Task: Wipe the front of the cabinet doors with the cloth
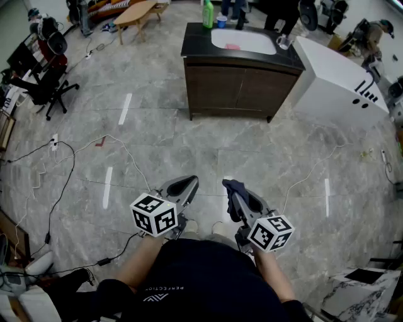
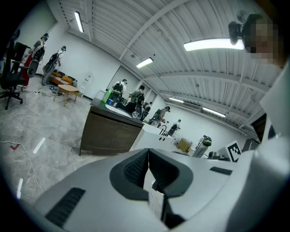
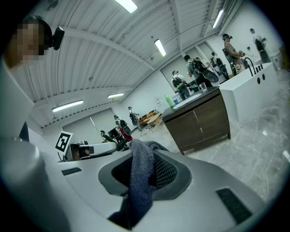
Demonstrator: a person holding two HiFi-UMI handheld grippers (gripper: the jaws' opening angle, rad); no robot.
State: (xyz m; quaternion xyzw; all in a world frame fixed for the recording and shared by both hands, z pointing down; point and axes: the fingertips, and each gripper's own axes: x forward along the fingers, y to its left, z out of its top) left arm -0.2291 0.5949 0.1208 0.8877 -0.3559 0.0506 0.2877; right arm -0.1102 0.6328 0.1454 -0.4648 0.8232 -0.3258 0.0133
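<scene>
A dark brown cabinet point(image 1: 242, 88) with two front doors and a black top stands a few steps ahead on the floor; it also shows in the left gripper view as the cabinet point(image 2: 111, 133) and in the right gripper view as the cabinet point(image 3: 203, 120). My right gripper point(image 1: 234, 187) is shut on a dark blue-grey cloth point(image 3: 141, 181), which hangs between its jaws; the cloth point(image 1: 233, 192) bunches at the tip. My left gripper point(image 1: 186, 184) is shut with nothing in it. Both are held close to my body, far from the doors.
A white sink basin point(image 1: 242, 40) with a green bottle point(image 1: 208, 14) sits in the cabinet top. A white unit point(image 1: 340, 82) stands right of the cabinet. Cables point(image 1: 69, 157) trail across the marble floor at left. An office chair point(image 1: 44, 88) and people stand further off.
</scene>
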